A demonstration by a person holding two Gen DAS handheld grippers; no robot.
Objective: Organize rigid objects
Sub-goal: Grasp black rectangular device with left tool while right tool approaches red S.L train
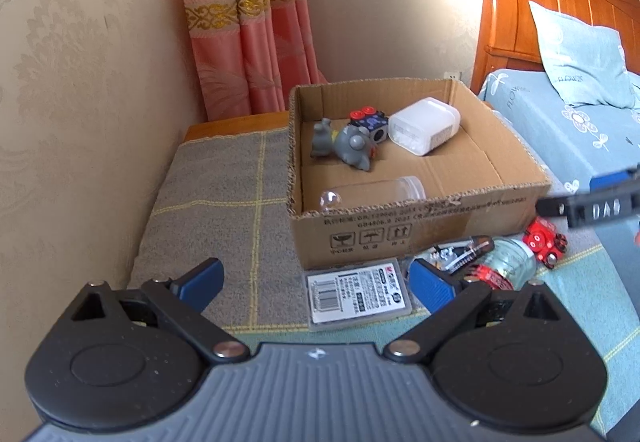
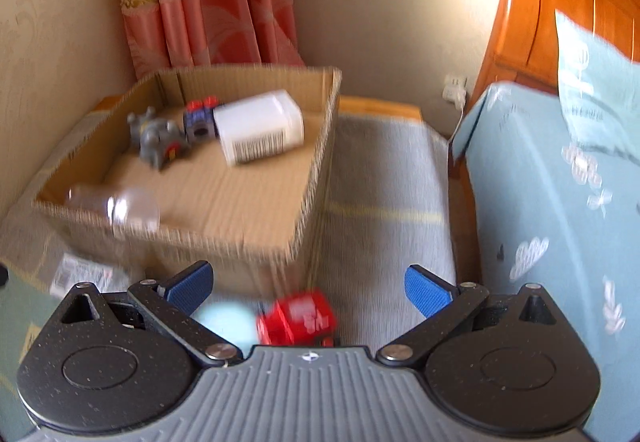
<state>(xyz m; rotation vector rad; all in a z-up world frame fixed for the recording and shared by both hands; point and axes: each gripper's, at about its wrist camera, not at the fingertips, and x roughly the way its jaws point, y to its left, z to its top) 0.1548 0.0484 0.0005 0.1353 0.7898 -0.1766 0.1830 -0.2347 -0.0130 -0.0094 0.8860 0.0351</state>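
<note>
Red toy car (image 2: 298, 318) low between the right gripper's (image 2: 308, 288) wide, empty jaws.

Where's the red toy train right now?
In the left wrist view the red toy train sits outside the cardboard box, off its front right corner, beside the clear bottle on the mat.

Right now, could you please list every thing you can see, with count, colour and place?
cardboard box: 1, brown, on mat.
grey toys: 2, in box.
toy block: 1, dark with red knobs, in box.
white container: 1, in box.
clear jar: 1, lying in box.
flat case: 1, clear, before box.
glass jar: 1, red lid, before box.
red toy: 1, before box.
left gripper: open.
right gripper: open.
</note>
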